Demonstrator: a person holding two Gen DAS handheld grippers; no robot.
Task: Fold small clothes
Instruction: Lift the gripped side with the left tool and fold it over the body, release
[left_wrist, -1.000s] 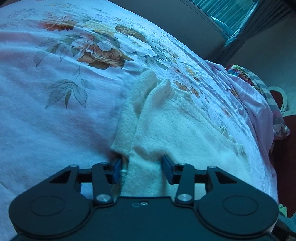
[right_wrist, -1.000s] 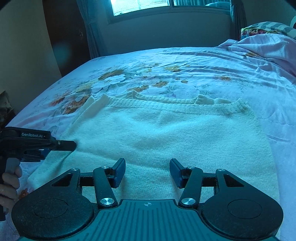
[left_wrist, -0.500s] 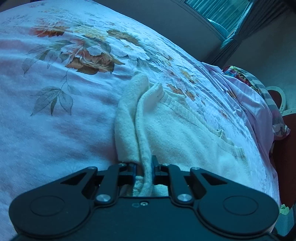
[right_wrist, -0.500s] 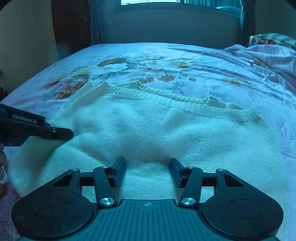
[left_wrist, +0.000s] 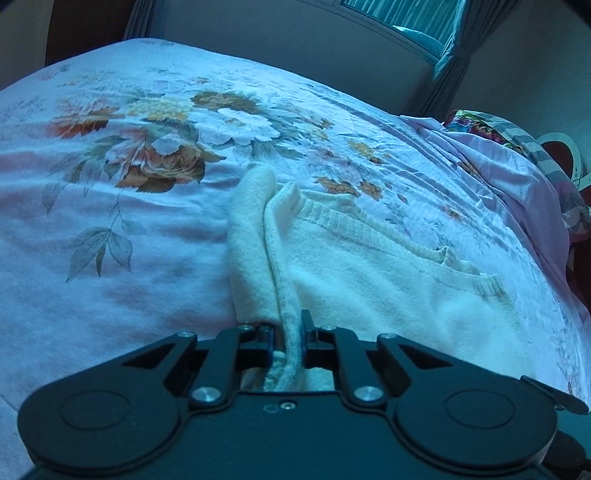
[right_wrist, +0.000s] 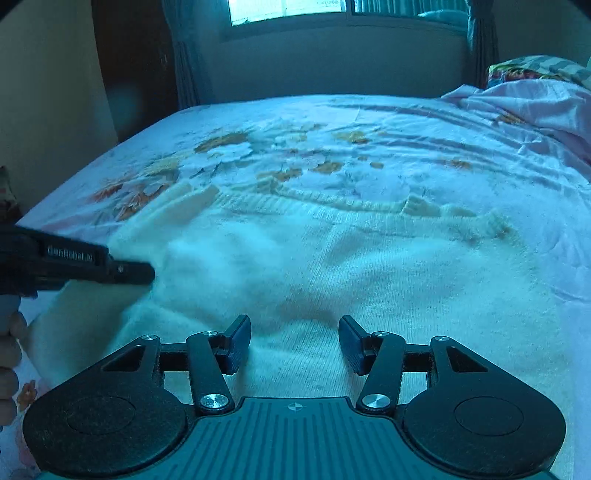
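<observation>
A cream knitted sweater (right_wrist: 332, 266) lies spread across the lower half of the right wrist view, on a bed covered by a floral bedsheet (right_wrist: 369, 122). In the left wrist view its side edge runs up the centre of the frame as a raised ridge.

The left gripper (left_wrist: 287, 338) has its jaws closed on that doubled edge, the knit pinched between them. The right gripper (right_wrist: 294, 341) hovers at lower centre with jaws wide apart, nothing between them, over the garment's middle.

The knit looks soft, light and limp; it should drape and sag wherever it is unsupported, and probably stretches if pulled by one point. The fuzzy surface ought to grip the pads well, not slip. The ribbed hem (right_wrist: 314, 201) and the thicker side edges look like the firmest places to take hold.

White lettering on the left gripper's body, at the left edge of the right wrist view, appears to read "GenRobot.AI", slightly blurred.
</observation>
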